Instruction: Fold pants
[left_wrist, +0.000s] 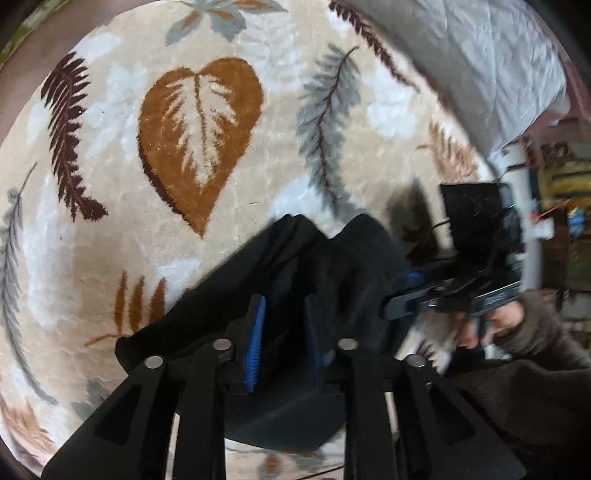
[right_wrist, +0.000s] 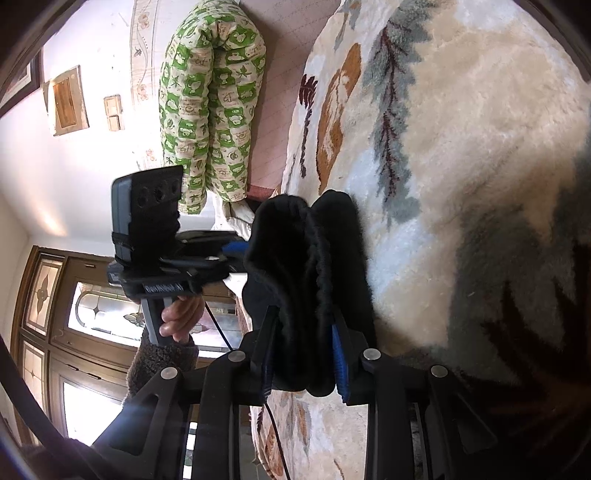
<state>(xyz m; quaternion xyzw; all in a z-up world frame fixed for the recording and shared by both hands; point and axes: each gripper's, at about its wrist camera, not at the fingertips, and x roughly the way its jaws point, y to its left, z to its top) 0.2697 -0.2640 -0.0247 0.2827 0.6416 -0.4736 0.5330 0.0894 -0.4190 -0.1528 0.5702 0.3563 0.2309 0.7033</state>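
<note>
Leaf-patterned rug (left_wrist: 110, 229) carried the work. Its left half lay bare, with one large brown leaf motif (left_wrist: 201, 136) toward the middle. The black pants (left_wrist: 332, 258) were gathered over the rug's near edge, bunched into two humps and not spread flat. A loose margin trailed toward the near-left; I could not tell whether that margin rested on the pile or hung just above it. The left gripper (left_wrist: 285, 301) pointed steeply down into the bunch with dark cloth lying between its fingers. The blue pad (left_wrist: 256, 343) still showed part of its inner face, so I could not tell whether it was clamped on the cloth or merely straddling it. Just to the right, the right gripper (left_wrist: 399, 295) came in nearly level and entered the same bunch from the side. Its own camera showed both fingers squeezed onto a thick, ribbed roll of the pants (right_wrist: 295, 240), which filled the whole gap. The person's hand (left_wrist: 491, 325), in a fuzzy brown sleeve (left_wrist: 535, 332), held its handle. Judgement: the two tools sat close together on one end of the garment, probably the waistband. Holding it there would let the rest hang or drag straight before it is laid out for a fold. No crease was made yet, so the task looked early. A white sheet (left_wrist: 480, 55) lay past the rug's far-right corner, well apart from the work.
</note>
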